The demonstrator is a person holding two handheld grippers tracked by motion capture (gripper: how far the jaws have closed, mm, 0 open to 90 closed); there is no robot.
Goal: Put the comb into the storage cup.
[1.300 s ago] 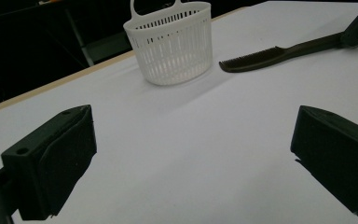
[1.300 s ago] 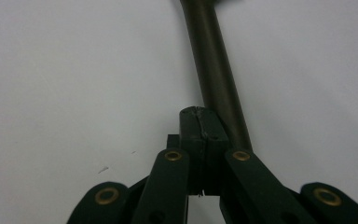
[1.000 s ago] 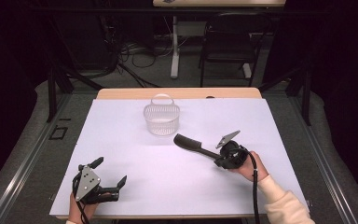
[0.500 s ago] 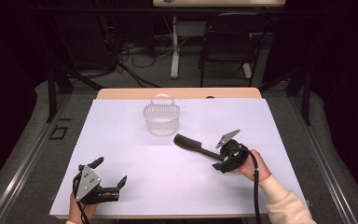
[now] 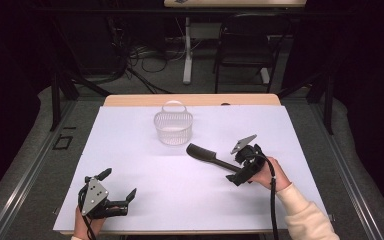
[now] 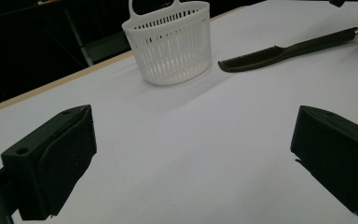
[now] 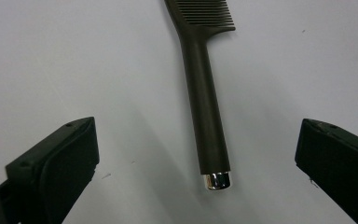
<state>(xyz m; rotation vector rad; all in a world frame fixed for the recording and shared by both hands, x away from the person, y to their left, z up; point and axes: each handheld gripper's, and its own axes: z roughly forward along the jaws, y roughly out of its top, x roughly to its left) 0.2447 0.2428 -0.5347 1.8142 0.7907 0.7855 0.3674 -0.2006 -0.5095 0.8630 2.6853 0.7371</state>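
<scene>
High view first: a dark brown plastic comb with a long round handle (image 5: 212, 156) lies flat on the white sheet covering the table (image 5: 130, 150), its long axis slanting from the toothed head near the white slatted plastic basket with a loop handle (image 5: 173, 127) down toward the right gripper (image 5: 240, 172), handle end nearest that gripper. The right gripper's jaws have just been opening and stand spread, with the handle's tip at their mouth and no pad pressing on it. The left gripper (image 5: 116, 186) rests near the sheet's front left corner, well apart from the comb, jaws parted around nothing. Left gripper view: both black jaws stand wide over bare sheet; beyond them the basket (image 6: 173, 44) stands upright, and the comb (image 6: 284, 49) lies just beside it, teeth toward the basket, silver-capped handle end pointing away. Right gripper view: the comb (image 7: 205, 98) runs straight away from the camera, teeth at the far end, silver cap nearest, lying loose on the sheet between the two released jaws, touching neither.
</scene>
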